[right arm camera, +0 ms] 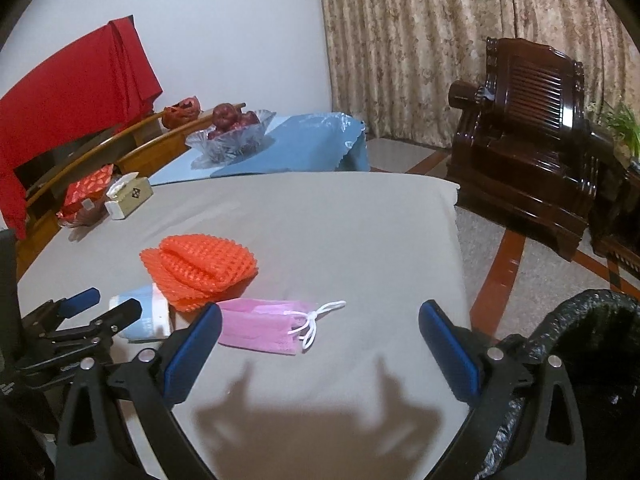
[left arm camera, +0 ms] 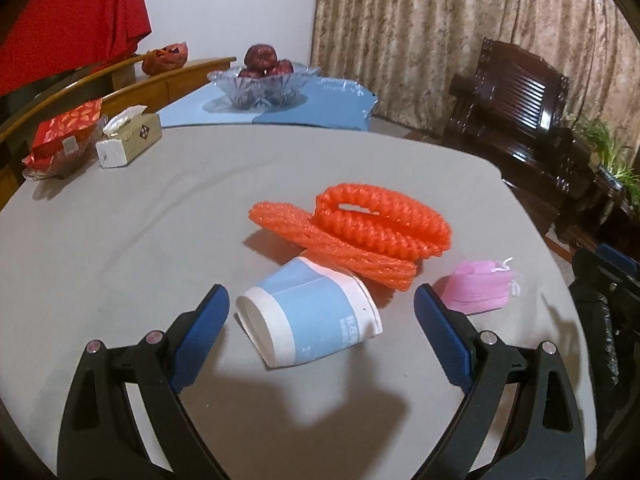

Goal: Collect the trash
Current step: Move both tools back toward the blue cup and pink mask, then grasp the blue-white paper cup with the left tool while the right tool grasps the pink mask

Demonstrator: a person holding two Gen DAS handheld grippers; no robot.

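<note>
A blue-and-white paper cup (left arm camera: 310, 314) lies on its side on the grey table (left arm camera: 140, 240). My left gripper (left arm camera: 322, 300) is open, its blue pads on either side of the cup without touching it. Orange foam fruit netting (left arm camera: 356, 232) lies just behind the cup and rests on its far end. A folded pink face mask (left arm camera: 482, 286) with white loops lies to the right. In the right wrist view the mask (right arm camera: 260, 324) sits just beyond my open, empty right gripper (right arm camera: 320, 316), with the netting (right arm camera: 198, 270), the cup (right arm camera: 146, 316) and the left gripper (right arm camera: 104, 306) to its left.
A bin lined with a black bag (right arm camera: 592, 360) stands off the table's right edge. At the far left are a tissue box (left arm camera: 128, 140) and a red packet (left arm camera: 66, 134). A glass fruit bowl (left arm camera: 264, 84) sits on a blue cloth behind. A dark wooden armchair (right arm camera: 528, 128) stands beyond.
</note>
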